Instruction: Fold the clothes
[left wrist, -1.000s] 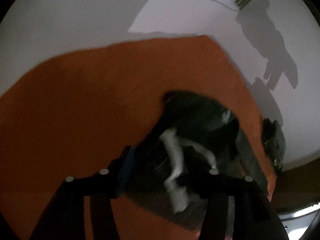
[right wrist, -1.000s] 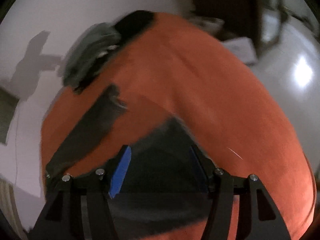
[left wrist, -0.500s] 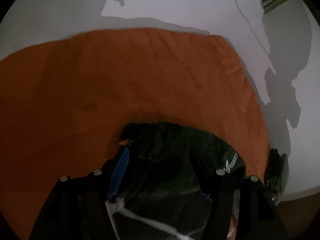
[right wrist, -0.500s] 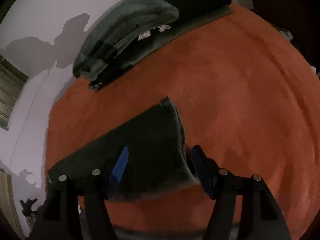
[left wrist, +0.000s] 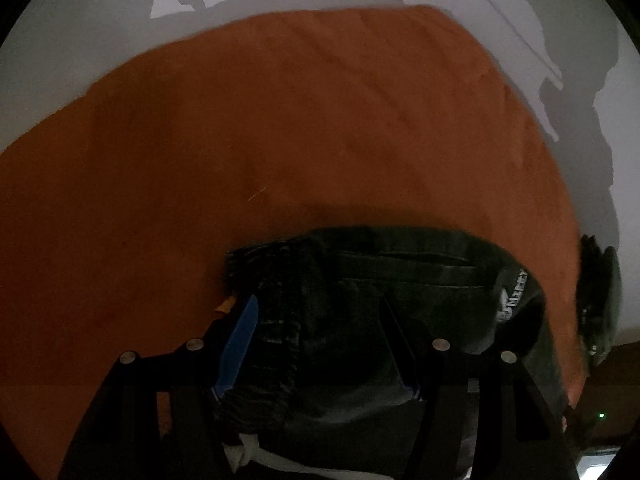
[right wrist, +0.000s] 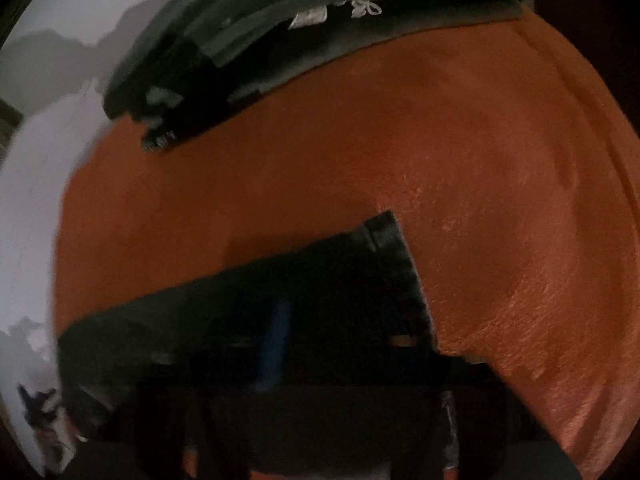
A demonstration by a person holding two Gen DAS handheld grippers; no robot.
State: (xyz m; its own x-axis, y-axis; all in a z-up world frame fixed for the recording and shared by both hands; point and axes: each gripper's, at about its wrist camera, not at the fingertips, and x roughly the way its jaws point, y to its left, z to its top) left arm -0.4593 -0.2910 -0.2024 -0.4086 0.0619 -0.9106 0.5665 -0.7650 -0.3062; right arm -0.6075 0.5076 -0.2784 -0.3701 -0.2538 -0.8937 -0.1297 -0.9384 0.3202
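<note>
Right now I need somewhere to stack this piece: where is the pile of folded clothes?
In the right wrist view, the folded pile sits at the orange cover's far edge, up and left of the dark jeans.

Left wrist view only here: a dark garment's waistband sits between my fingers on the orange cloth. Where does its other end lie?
Observer: The right wrist view shows the dark garment with its hem end lying flat on the orange cloth.
Operator: Anything beyond it?
Observer: A stack of folded clothes at the cloth's far edge, apart from the garment, white labels showing.
Operator: Right side gripping?
Observer: Cannot tell; the right hand-held gripper is dark and blurred over the garment.
</note>
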